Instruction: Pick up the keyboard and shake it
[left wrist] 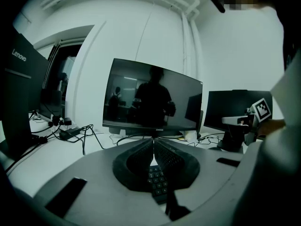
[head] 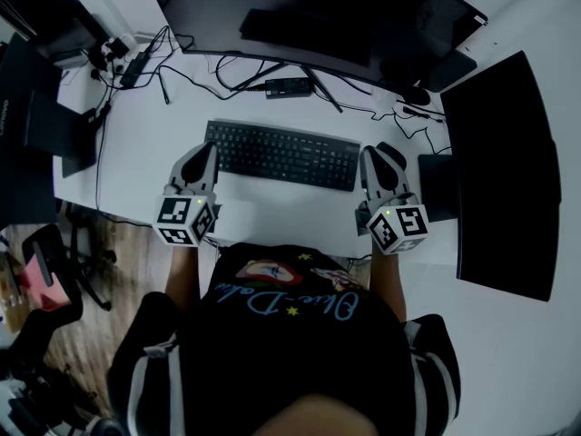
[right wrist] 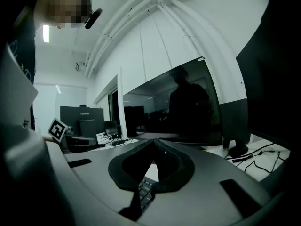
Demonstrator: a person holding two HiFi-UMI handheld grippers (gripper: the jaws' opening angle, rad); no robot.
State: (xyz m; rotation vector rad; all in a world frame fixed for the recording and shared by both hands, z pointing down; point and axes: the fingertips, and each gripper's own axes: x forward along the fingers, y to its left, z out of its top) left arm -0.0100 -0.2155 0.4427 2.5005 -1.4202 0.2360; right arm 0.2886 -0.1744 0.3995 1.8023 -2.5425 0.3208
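Black keyboard (head: 281,154) lies across the white desk (head: 272,212) at twelve o'clock from me. Its long side runs from nine to three, a little skewed, with the three o'clock end nearer my body. My left gripper (head: 209,148) is at the nine o'clock end, its tips meeting that short edge in the head view. My right gripper (head: 370,155) is at the three o'clock end, just beside that edge. Both point toward twelve.

In the left gripper view the left claw is pressed together at the tips, and a strip of keys shows through the gap beneath them, running toward five o'clock. In the right gripper view the right claw is pressed together the same way, with keys showing below the tips toward seven o'clock. I see nothing nipped between either pair of tips. I cannot tell whether the keyboard rests on the desk or hangs clear of it.

Beyond the keyboard at twelve stands a wide dark monitor (head: 309,16). A tangle of cables (head: 177,71) lies at eleven, and a second dark screen (head: 504,171) stands at three.
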